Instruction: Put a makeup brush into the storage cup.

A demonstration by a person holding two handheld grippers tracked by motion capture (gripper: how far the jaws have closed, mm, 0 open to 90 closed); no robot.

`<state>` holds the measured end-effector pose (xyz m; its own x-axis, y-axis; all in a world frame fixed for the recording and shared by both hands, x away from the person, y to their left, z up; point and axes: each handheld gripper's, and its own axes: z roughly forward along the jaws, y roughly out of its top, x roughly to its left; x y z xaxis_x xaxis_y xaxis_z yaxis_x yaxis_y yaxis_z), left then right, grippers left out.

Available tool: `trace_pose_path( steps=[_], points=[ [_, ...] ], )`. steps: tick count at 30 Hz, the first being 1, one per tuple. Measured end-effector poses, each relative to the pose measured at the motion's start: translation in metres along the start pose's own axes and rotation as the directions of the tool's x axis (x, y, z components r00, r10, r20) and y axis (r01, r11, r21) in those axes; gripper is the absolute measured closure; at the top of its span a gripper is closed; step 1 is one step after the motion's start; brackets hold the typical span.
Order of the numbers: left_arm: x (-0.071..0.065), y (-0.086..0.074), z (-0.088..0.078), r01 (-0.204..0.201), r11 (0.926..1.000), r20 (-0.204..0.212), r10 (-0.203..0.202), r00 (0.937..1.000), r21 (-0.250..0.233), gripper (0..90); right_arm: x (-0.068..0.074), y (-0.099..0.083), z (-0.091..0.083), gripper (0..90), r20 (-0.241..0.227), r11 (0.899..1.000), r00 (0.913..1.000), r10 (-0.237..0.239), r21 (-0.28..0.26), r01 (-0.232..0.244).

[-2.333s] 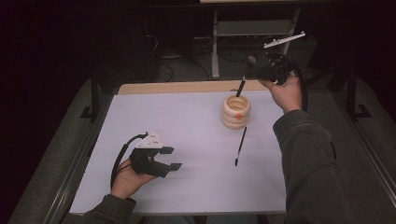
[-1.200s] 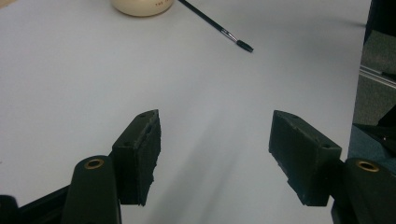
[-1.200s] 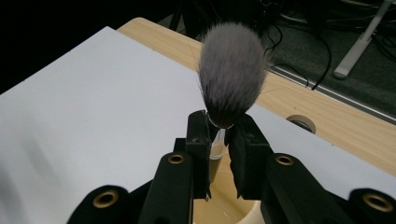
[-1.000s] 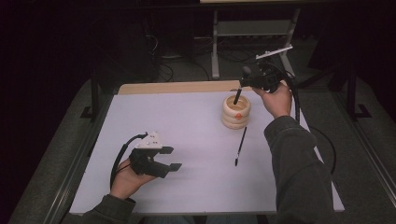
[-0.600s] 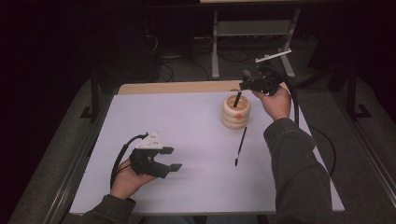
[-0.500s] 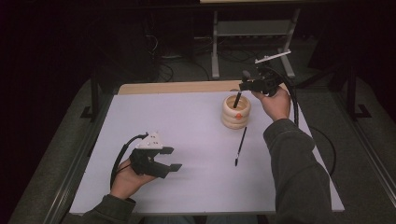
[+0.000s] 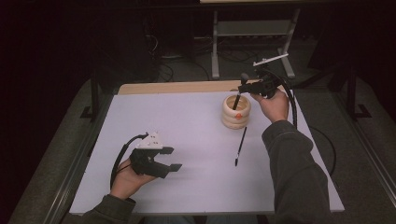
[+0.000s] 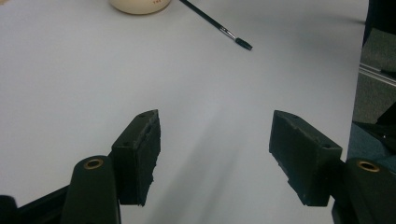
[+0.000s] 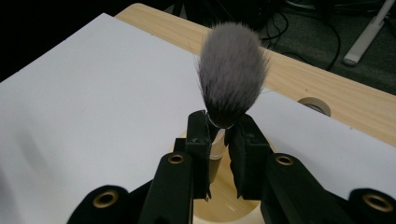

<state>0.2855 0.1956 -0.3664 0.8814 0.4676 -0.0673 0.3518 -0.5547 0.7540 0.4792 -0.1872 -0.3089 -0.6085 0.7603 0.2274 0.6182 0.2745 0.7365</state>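
Note:
A cream ribbed holder [image 7: 236,112] stands on the white sheet at the back right. My right gripper [image 7: 243,86] hovers just above it, shut on a fluffy grey-tipped brush [image 9: 231,74] whose handle [image 7: 236,101] reaches down into the holder's mouth [image 9: 226,205]. A thin black brush [image 7: 241,145] lies flat on the sheet in front of the holder, also seen far off as the thin brush [image 8: 215,25] beside the holder's base [image 8: 140,4]. My left gripper [image 7: 170,158] rests low at the front left, jaws wide apart [image 8: 212,161] with nothing between them.
The white sheet [image 7: 187,126] covers a wooden table [image 7: 177,87] whose back edge shows a round cable hole [image 9: 314,105]. A metal stand [image 7: 247,28] and cables sit on the dark floor behind. A cable [image 7: 292,102] trails from the right gripper.
The right gripper came down and left with the fluffy brush until its handle entered the holder, then held still. The left gripper has not moved.

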Motion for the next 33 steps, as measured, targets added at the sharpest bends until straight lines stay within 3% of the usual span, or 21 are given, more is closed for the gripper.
trace_pose_path(
  steps=[24, 33],
  points=[
    [0.0, 0.0, 0.0, -0.01, 0.9999, 0.002, 0.01, 0.9999, 0.001, 33.5, -0.001, -0.01, 0.012, 77.2, -0.003, 0.999, 1.0, 0.0, 0.032, 0.0],
    [0.0, 0.0, 0.0, -0.008, 1.0, 0.001, 0.008, 1.0, 0.0, 33.8, -0.003, -0.015, 0.02, 77.0, 0.001, 0.997, 1.0, 0.009, 0.071, -0.009]
  ],
)
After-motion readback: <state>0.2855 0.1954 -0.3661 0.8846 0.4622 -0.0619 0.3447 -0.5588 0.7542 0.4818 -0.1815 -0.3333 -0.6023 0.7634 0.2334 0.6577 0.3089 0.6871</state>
